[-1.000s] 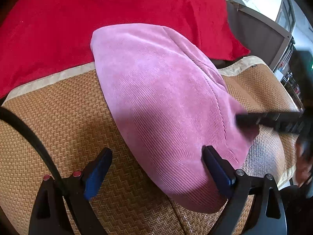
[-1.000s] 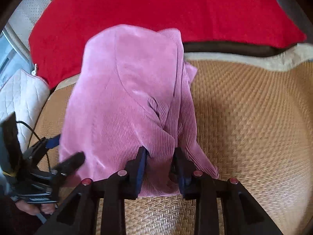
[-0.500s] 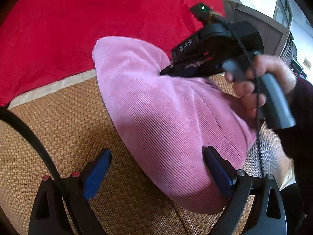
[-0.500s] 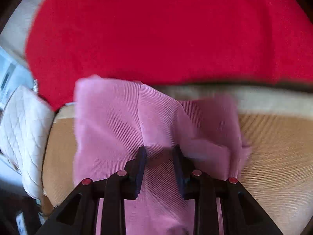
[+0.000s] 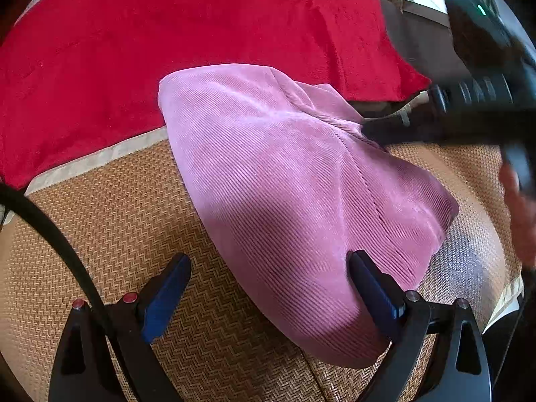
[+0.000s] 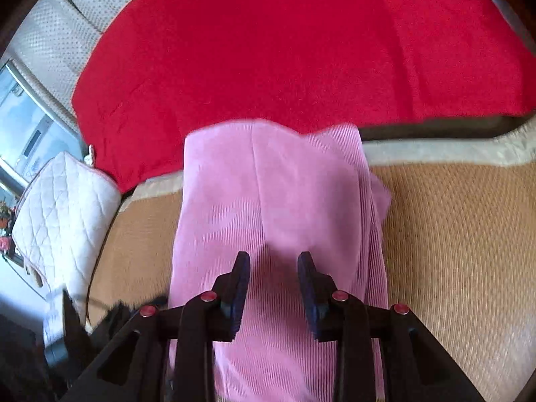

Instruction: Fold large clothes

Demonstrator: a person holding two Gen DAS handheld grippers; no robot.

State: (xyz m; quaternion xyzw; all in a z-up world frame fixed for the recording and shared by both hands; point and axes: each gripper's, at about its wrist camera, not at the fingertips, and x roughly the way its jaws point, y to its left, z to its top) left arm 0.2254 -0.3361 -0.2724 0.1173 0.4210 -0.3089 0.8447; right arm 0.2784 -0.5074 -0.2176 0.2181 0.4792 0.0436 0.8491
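Observation:
A pink corduroy garment [image 5: 294, 194] lies folded into a long pad on a woven straw mat [image 5: 110, 234]; it also shows in the right wrist view [image 6: 278, 207]. My left gripper [image 5: 268, 288] is wide open and empty, its right finger [image 5: 375, 291] touching the garment's near edge. My right gripper [image 6: 273, 284] hangs above the garment with its fingers a little apart and nothing between them. In the left wrist view it [image 5: 375, 130] shows blurred at the garment's far right edge.
A red blanket [image 5: 167, 33] covers the sofa back behind the mat [image 6: 452, 234]. A white quilted cushion [image 6: 60, 207] stands at the left in the right wrist view. A black cable [image 5: 50, 234] crosses the left wrist view.
My right gripper carried a fold of the garment over, let go of it and drew back to the right. The garment now lies flat. My left gripper stayed put.

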